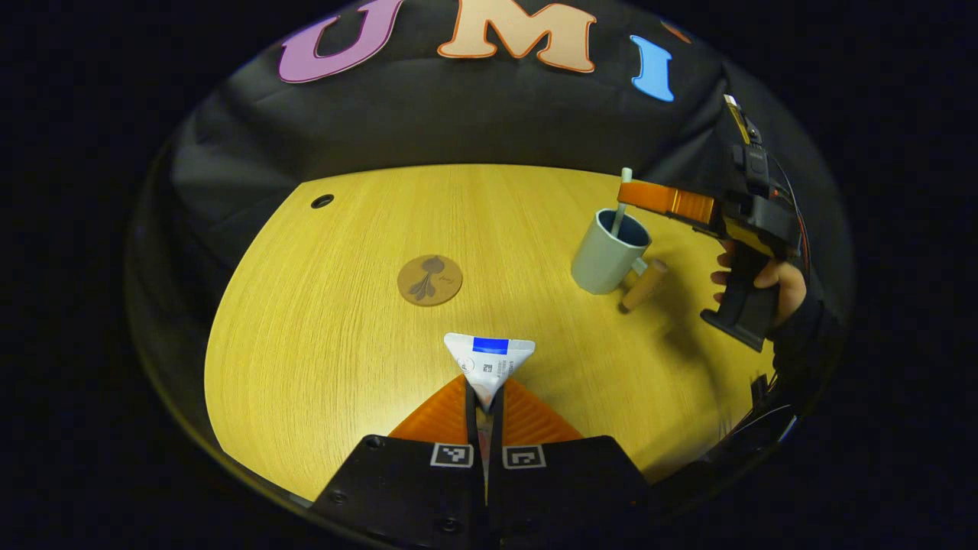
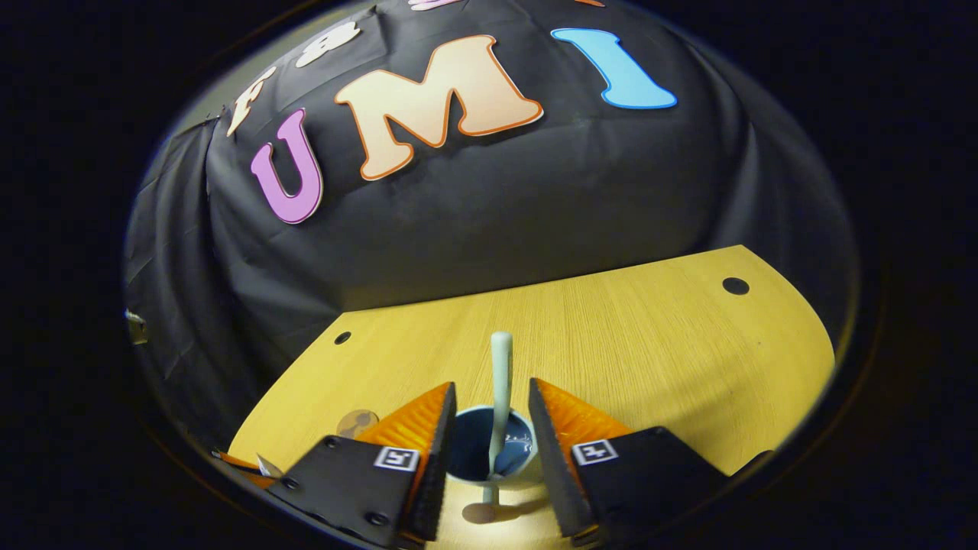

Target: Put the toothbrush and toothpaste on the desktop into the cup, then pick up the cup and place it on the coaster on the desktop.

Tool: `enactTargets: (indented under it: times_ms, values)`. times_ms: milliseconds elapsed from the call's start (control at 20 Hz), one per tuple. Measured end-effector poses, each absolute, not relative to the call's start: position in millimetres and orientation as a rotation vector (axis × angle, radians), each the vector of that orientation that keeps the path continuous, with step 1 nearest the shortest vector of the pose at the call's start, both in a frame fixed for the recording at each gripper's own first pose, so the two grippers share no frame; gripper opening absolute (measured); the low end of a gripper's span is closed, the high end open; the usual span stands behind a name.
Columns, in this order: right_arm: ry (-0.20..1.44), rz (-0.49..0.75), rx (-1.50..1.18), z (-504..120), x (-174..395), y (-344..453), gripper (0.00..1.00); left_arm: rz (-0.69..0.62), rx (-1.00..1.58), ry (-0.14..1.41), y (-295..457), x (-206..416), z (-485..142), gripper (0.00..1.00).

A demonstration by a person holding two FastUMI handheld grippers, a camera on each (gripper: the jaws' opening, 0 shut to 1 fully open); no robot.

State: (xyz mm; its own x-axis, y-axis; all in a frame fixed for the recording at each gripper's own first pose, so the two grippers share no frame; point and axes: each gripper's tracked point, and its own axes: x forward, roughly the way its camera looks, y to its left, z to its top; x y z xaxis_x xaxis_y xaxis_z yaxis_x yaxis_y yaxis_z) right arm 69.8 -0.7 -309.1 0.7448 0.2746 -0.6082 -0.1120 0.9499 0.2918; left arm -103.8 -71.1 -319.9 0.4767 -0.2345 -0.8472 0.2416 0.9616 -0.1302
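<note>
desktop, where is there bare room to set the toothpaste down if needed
Bare wood lies between the coaster and the cup, and left of the coaster toward the desktop edge. It is crowded at the cup: the toothbrush stands in it, its wooden handle juts out, and the right tongs hang over it.

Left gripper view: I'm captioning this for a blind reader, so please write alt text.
The left gripper pinches a toothpaste tube above a wooden desktop. Farther off sit a round coaster and a cup holding a toothbrush, with the right gripper above it.

The print on the toothpaste (image 1: 489,363) is illegible.
</note>
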Motion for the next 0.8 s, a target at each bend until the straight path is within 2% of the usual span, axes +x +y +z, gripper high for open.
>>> enactTargets:
  times_ms: [50,100,200,450,800]
  values:
    - [0.705,0.210,0.235,-309.9,60.7,-5.1,0.61,-0.302,0.004,1.016,-74.7,-98.5,-318.5,0.00]
    - [0.709,0.201,0.220,-310.8,50.1,-12.4,0.79,-0.313,-0.001,0.995,-78.4,-93.8,-315.8,0.00]
    - [0.732,0.198,0.215,-311.4,25.2,-25.5,0.99,-0.335,-0.014,0.945,-87.3,-80.5,-309.5,0.00]
    - [0.800,0.165,0.189,-316.6,-31.8,-61.9,0.99,-0.403,-0.031,0.817,-114.0,-42.7,-296.4,0.00]
    - [0.837,0.079,0.221,-316.1,-79.8,-98.7,0.99,-0.505,-0.033,0.698,-158.2,-3.2,-280.7,0.01]
